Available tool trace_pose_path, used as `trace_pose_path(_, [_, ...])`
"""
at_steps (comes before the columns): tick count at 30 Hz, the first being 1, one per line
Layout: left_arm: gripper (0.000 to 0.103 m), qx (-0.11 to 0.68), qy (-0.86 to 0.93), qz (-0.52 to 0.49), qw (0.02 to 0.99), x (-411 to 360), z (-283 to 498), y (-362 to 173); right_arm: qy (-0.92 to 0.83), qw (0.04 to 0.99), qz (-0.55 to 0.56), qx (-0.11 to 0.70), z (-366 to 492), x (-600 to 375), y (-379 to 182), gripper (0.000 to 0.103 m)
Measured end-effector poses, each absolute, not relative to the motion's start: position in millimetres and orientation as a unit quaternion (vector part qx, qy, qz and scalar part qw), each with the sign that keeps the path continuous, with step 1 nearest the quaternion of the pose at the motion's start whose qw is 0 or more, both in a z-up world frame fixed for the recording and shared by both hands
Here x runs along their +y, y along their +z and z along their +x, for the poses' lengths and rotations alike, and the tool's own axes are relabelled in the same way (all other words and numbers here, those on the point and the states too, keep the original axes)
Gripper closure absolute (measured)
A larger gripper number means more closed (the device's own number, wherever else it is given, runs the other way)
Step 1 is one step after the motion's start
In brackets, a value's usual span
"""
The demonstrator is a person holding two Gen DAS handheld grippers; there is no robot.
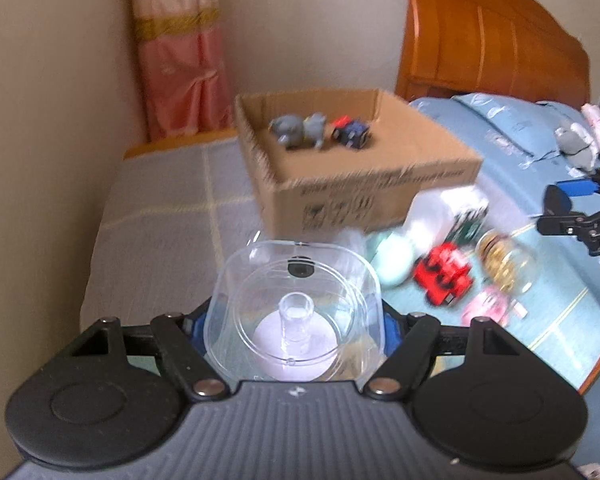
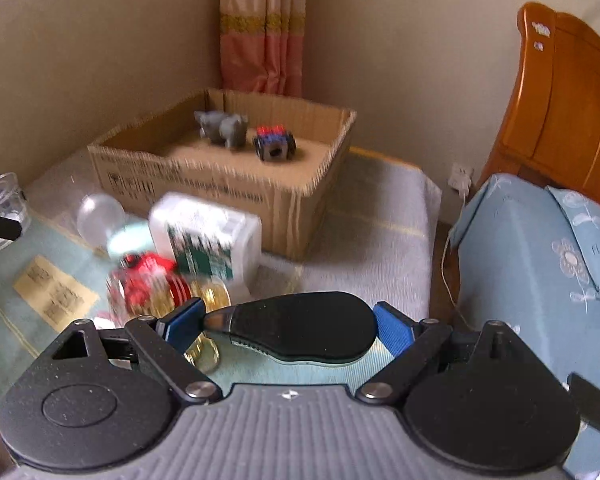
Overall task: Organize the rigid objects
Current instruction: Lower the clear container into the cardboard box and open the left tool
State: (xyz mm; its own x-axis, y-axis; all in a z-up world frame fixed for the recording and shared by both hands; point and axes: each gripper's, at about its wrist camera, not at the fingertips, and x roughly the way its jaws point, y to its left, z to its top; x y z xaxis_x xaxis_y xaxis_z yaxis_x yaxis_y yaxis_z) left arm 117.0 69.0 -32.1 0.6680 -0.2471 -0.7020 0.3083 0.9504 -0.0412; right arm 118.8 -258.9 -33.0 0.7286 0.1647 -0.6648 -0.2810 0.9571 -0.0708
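Note:
My left gripper [image 1: 294, 330] is shut on a clear plastic container [image 1: 296, 304], its blue pads pressed on both sides, and it hangs above the table. My right gripper [image 2: 288, 328] is shut on a black teardrop-shaped object [image 2: 304, 330], clamped between the blue pads [image 2: 392, 330]. Beyond both stands an open cardboard box [image 1: 380, 188] [image 2: 204, 184] with a grey elephant toy [image 1: 296, 130] [image 2: 222, 126] and a blue-red toy car [image 1: 350, 130] [image 2: 274, 142] inside. The right gripper [image 1: 572, 208] also shows at the right edge of the left wrist view.
In front of the box lies a pile: a red toy car [image 1: 444, 276], a white bottle with a green label [image 2: 204, 232], a jar of gold pieces [image 1: 504, 260], a clear ball [image 2: 100, 214]. A blue-covered bed [image 2: 540, 248] with a wooden headboard [image 1: 500, 48] stands to the right.

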Motion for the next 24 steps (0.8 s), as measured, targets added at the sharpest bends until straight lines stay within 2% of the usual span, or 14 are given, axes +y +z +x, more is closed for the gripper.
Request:
trace_pose_path(13, [0.028, 0.335, -0.191, 0.075, 0.92, 23.9, 186.4, 14.6, 0.164, 0.937, -0.077, 0.297, 175.8, -227.8, 22.2, 0.01])
trace_pose_path(24, [0.028, 0.36, -0.187, 0.084, 0.91, 4.9, 260.8, 3.5, 0.169, 0.926, -0.084, 0.328, 247.6, -204.0, 12.0, 0.01])
